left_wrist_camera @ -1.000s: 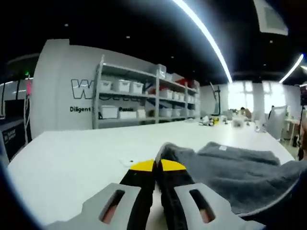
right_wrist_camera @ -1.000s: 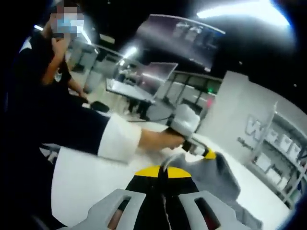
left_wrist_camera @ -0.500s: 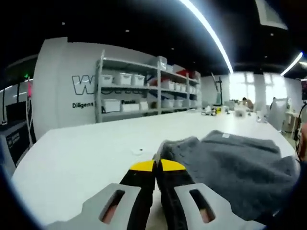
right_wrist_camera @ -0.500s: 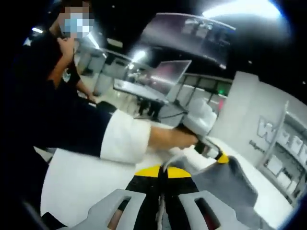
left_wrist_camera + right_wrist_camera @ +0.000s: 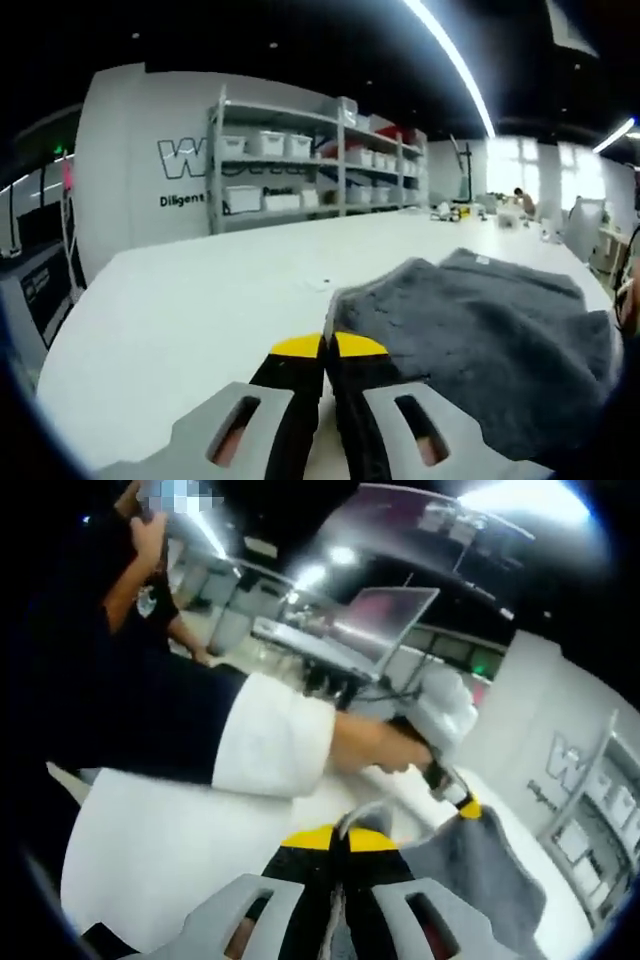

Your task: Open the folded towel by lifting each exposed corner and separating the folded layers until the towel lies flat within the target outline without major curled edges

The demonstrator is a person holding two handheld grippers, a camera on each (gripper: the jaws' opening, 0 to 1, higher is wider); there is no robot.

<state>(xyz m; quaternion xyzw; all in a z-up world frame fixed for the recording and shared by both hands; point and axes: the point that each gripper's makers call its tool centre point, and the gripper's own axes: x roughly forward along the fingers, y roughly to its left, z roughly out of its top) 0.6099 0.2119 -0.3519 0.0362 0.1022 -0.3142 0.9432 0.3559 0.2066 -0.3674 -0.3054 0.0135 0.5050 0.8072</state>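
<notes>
A grey towel [image 5: 500, 345], soft and rumpled, is spread over the white table [image 5: 180, 320] toward 3 o'clock, one corner lifted at centre.

You have a broad white table [image 5: 180, 310] running from the lower left of the left gripper view to its far right. On it lies a grey towel [image 5: 480, 330], rumpled, at the lower right. A small dark speck [image 5: 322, 283] sits on the tabletop just beyond the towel's near corner.
</notes>
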